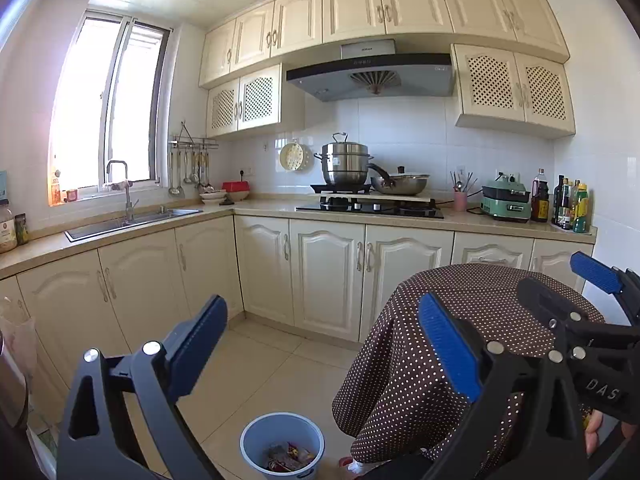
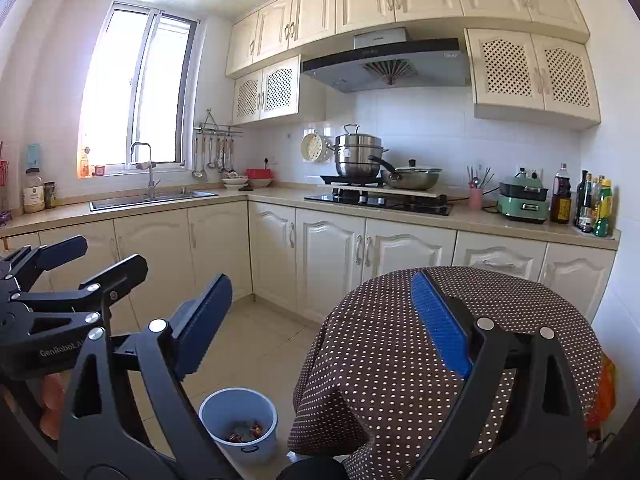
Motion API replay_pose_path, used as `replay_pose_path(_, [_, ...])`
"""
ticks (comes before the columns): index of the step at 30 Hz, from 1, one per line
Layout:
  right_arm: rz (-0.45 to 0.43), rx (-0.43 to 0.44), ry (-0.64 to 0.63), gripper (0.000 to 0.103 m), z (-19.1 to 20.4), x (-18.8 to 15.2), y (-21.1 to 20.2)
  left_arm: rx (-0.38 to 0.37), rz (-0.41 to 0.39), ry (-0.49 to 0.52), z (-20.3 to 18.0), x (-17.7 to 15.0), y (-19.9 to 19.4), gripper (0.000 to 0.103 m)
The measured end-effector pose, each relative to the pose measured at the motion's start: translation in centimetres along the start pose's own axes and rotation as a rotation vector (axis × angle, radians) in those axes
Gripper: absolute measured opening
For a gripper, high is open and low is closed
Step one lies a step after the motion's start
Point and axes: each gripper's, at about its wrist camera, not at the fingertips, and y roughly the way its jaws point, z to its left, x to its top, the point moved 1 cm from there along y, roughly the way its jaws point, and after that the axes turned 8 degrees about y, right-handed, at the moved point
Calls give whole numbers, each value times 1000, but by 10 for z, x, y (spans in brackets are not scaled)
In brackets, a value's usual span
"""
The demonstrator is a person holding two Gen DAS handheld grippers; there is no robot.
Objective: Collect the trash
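A light blue bin [image 1: 249,436] stands on the tiled floor beside a round table [image 1: 400,360] draped in a brown dotted cloth. Colourful wrappers [image 1: 288,458] lie at the bottom of the bin. My left gripper [image 1: 324,344] is open above the floor and bin, with nothing between its blue pads. My right gripper [image 2: 324,320] is open too and holds nothing, its right finger over the tablecloth [image 2: 380,340]. The bin [image 2: 208,412] and its wrappers [image 2: 246,432] lie low between its fingers. Each gripper shows in the other's view: the right one [image 1: 568,280] and the left one [image 2: 96,258].
Cream cabinets under an L-shaped counter [image 1: 256,206] line the far walls. It carries a sink [image 1: 132,220], a hob with pots [image 1: 360,184], a green appliance [image 1: 506,204] and bottles [image 1: 572,208]. An orange bag [image 2: 606,384] hangs right of the table.
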Motion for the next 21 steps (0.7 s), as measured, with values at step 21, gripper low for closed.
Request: replay_pose_path(21, [-11, -2, 12, 91, -9, -3, -6, -23, 4, -13, 0, -7, -7, 95])
